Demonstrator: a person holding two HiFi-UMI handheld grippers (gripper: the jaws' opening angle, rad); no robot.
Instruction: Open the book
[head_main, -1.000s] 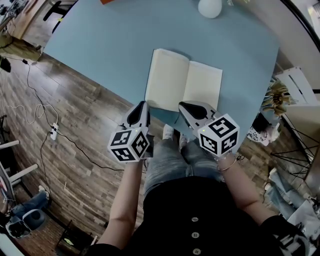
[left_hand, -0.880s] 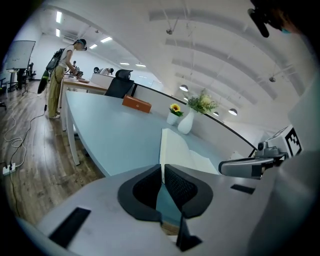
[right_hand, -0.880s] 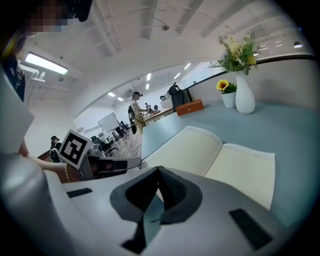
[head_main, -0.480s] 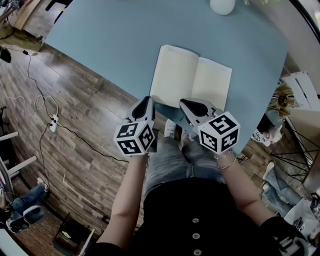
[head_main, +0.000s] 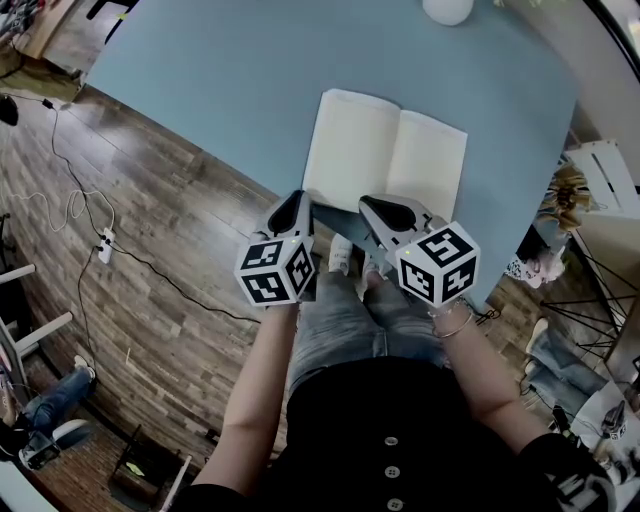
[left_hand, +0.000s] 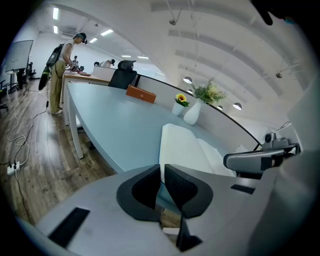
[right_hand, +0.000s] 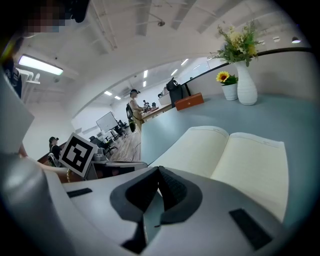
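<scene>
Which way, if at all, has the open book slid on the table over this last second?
No. The book lies open in the same spot: same gap to the table's near edge, same gap to the white vase.

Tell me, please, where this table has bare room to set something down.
The pale blue table is bare across its wide left part beside the open cream-paged book, and between book and round white vase. The near edge is crowded by the left gripper and right gripper.
</scene>
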